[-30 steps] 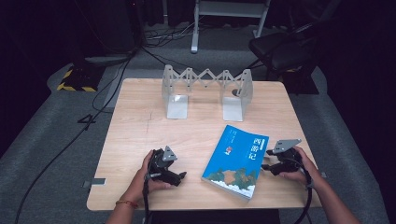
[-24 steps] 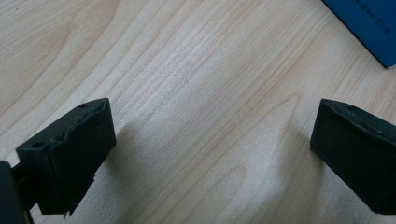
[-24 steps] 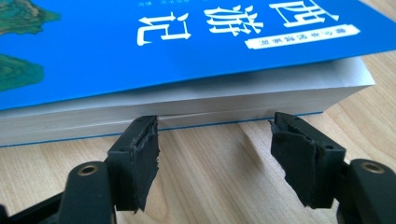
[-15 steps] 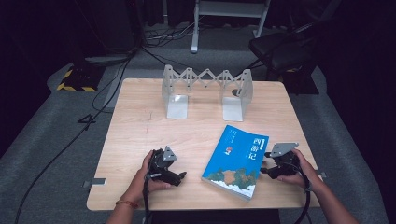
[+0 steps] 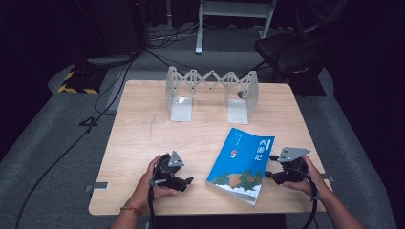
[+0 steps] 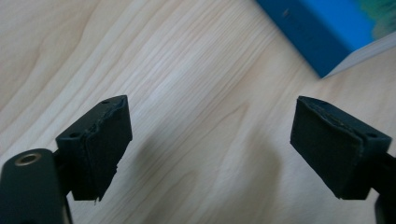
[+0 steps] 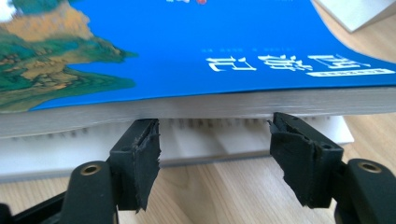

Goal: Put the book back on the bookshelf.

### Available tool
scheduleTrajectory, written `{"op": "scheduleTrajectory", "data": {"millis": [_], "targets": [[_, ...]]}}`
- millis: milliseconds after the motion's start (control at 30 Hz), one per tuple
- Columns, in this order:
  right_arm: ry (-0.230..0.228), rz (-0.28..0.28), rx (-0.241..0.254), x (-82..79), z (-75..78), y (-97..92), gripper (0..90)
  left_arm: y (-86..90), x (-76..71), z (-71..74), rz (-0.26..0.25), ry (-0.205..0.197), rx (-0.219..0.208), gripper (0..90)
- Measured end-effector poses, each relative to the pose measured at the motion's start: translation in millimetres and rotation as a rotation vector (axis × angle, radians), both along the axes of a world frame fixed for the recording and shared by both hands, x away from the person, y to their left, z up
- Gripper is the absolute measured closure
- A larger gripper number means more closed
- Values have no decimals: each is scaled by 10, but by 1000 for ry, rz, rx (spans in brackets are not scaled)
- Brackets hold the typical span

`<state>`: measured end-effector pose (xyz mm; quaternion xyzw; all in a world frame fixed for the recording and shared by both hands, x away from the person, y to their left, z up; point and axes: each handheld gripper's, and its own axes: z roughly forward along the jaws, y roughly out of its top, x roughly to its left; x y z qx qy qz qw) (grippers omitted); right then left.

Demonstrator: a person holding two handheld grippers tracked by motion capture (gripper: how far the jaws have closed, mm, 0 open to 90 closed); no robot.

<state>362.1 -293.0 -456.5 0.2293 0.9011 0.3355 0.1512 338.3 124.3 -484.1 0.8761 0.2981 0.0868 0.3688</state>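
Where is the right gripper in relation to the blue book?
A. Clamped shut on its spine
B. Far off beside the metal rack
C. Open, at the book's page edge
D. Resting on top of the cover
C: the right gripper has its jaws spread apart, right up against the page edge of the blue book, not closed on it.

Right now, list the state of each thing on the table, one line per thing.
Book: closed, lying flat, front cover up, page edge facing the right gripper.
Bookstand: upright, stretched open, nothing in it.
Left gripper: open, over bare table, holding nothing.
Right gripper: open, fingers at the book's page edge, not clamped.
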Motion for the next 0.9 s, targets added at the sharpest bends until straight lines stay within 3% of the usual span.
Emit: {"op": "scheduleTrajectory", "data": {"millis": [33,100,233,267,333,400,467,567,733,800,900], "targets": [[-1,-8,13,2,8,1,337,-44,-28,32,-13,-3,-22,175],[5,-18,42,11,21,-2,336,-172,-83,93,-52,-19,-27,164],[1,-26,89,24,54,1,335,-532,-195,154,-167,-39,-16,161],[-1,-27,96,30,61,0,335,-532,-195,154,-167,-39,-16,160],[0,-32,107,33,65,4,335,-811,-262,159,-241,-39,-15,162],[1,-34,111,35,70,10,335,-964,-296,165,-273,-23,-36,164],[-1,-41,125,41,78,15,335,-1109,-341,172,-320,-45,-1,167],[-1,-49,142,50,108,32,335,-1294,-349,165,-326,-35,-45,165],[5,-57,162,66,137,67,335,-1485,-335,130,-268,-96,-38,175],[10,-52,164,75,132,66,332,-1506,-327,128,-247,-140,-8,293],[18,-58,166,84,111,58,312,-1496,-340,147,-271,-158,5,355]]}}
